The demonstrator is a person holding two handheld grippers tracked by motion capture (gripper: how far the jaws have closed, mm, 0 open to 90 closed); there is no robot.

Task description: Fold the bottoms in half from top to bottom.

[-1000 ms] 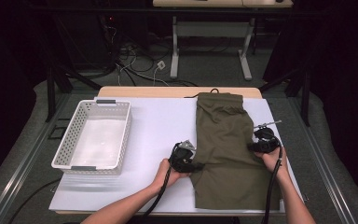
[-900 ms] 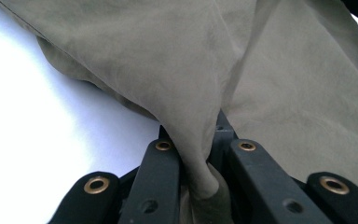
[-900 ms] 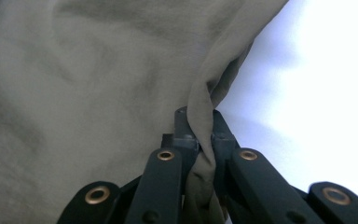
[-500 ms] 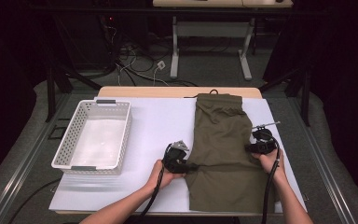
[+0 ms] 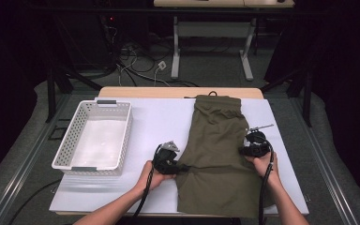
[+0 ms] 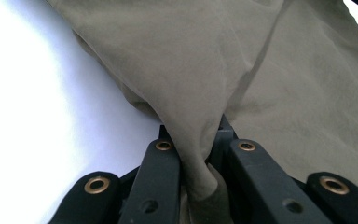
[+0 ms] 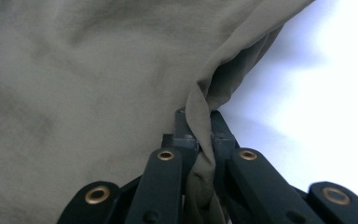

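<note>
— Both grippers are holding cloth, right?

— Yes. I'm seeing the left gripper (image 5: pixel 177 167) pinching the left edge of the olive shorts (image 5: pixel 215 150), its jaws closed on a bunched fold of the fabric (image 6: pixel 200 172) in the left gripper view. I'm seeing the right gripper (image 5: pixel 243 151) doing the same on the right edge, a thin fold (image 7: pixel 204 154) squeezed between its jaws in the right gripper view.

— Where are the shorts lying?

— They're lying on the white mat (image 5: pixel 164 124) over the table, waistband at the far side, legs toward me, on the right half of the mat. The cloth is narrowing where the two grippers are clamping it at mid-length.

— Anything else I should be noting?

— I'm looking at a white perforated basket (image 5: pixel 65 150) sitting on the left part of the mat, well apart from the shorts, and the person's hands are wrapping round both gripper bodies
</note>
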